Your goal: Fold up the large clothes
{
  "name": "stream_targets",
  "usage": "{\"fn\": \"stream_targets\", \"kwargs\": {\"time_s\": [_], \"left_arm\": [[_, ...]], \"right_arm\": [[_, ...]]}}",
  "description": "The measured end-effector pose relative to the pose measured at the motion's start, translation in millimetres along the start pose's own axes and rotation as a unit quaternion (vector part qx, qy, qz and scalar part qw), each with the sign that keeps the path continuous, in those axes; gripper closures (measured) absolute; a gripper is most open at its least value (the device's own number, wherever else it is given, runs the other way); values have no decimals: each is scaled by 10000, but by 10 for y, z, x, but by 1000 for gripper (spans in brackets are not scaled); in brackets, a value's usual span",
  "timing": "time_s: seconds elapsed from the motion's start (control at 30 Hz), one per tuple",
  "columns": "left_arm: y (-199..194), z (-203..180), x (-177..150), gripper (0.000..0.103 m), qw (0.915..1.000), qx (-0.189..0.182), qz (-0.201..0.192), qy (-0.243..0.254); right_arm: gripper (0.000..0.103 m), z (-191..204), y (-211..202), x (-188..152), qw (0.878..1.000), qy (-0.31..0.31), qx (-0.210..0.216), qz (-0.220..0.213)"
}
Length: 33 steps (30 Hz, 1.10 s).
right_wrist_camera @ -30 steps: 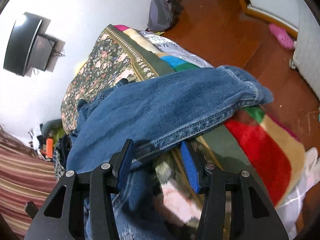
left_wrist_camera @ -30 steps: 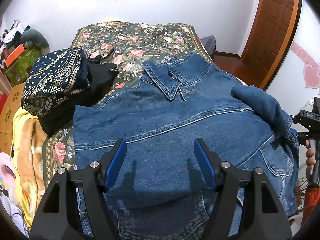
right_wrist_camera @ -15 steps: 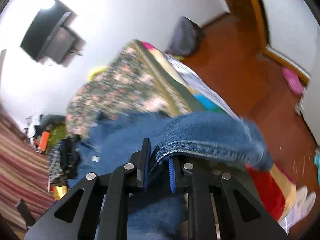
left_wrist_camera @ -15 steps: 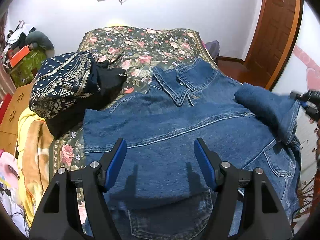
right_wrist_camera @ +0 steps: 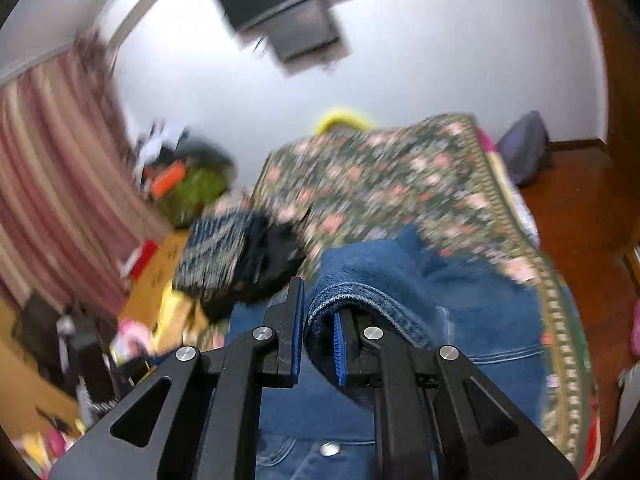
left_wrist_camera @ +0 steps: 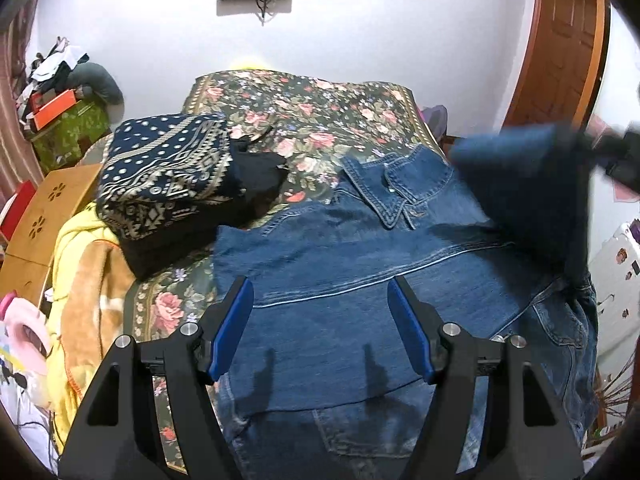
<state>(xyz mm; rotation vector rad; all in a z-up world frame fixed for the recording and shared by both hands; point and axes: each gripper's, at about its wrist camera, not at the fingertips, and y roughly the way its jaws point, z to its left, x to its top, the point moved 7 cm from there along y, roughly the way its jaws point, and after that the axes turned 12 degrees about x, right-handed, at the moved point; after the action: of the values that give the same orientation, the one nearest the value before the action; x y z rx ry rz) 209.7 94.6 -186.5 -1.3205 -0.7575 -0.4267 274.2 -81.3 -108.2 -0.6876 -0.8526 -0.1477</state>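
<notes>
A blue denim jacket (left_wrist_camera: pixel 360 280) lies back-up on the floral bed (left_wrist_camera: pixel 312 104), collar toward the far wall. My left gripper (left_wrist_camera: pixel 320 320) is open and empty, hovering over the jacket's lower back. My right gripper (right_wrist_camera: pixel 318 320) is shut on the cuff of the jacket's right sleeve (right_wrist_camera: pixel 360 292) and holds it lifted over the jacket body. In the left wrist view the raised sleeve (left_wrist_camera: pixel 520 184) is a blurred dark-blue shape at the right, with the right gripper (left_wrist_camera: pixel 616 152) behind it.
A folded navy patterned garment on a black one (left_wrist_camera: pixel 172 184) sits on the bed's left side. A yellow-orange blanket (left_wrist_camera: pixel 84 264) hangs off the left edge. A wooden table (left_wrist_camera: pixel 44 216) and clutter stand left. A door (left_wrist_camera: pixel 560 40) is at the far right.
My right gripper closed on the sleeve cuff, lifted it and swung it up and inward over the jacket. My left gripper pulled back slightly and stayed open.
</notes>
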Motion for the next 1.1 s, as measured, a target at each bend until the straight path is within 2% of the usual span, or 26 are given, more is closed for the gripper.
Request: {"fn": "stream_targets", "kwargs": {"time_s": [0.1,0.2,0.23,0.33,0.47,0.6,0.73,0.8,0.97,1.1], "left_arm": [[-29,115,-64,35,10000,2,7,-82],[-54,192,-145,35,9999,1,41,-125],[-58,209,-170,35,9999,10,58,-127],[-56,233,-228,35,9999,34,121,-97],[-57,205,-226,35,9999,37,141,-30],[-108,55,-124,34,9999,-32,43,122],[-151,-134,-3,34,9994,-88,-79,314],[-166,-291,75,34,9988,-207,-112,438],[-169,-745,170,34,9948,-464,-137,895],[-90,-1148,126,34,9897,-581,-30,1308]], "right_arm": [[92,43,456,-387,9973,-53,-19,738],[91,48,823,-780,9887,-207,-135,1480],[88,38,853,-852,9865,-271,-199,1603],[88,20,878,-1039,9819,-358,-310,1836],[86,-7,780,-1056,9803,-173,-155,1963],[80,8,605,-936,9833,89,-34,1819],[63,-77,312,-733,9911,345,72,1280],[63,-160,125,-638,9942,408,0,993],[60,-515,-340,-464,9967,589,-413,368],[60,-919,-646,-447,9901,646,-1244,61]]}}
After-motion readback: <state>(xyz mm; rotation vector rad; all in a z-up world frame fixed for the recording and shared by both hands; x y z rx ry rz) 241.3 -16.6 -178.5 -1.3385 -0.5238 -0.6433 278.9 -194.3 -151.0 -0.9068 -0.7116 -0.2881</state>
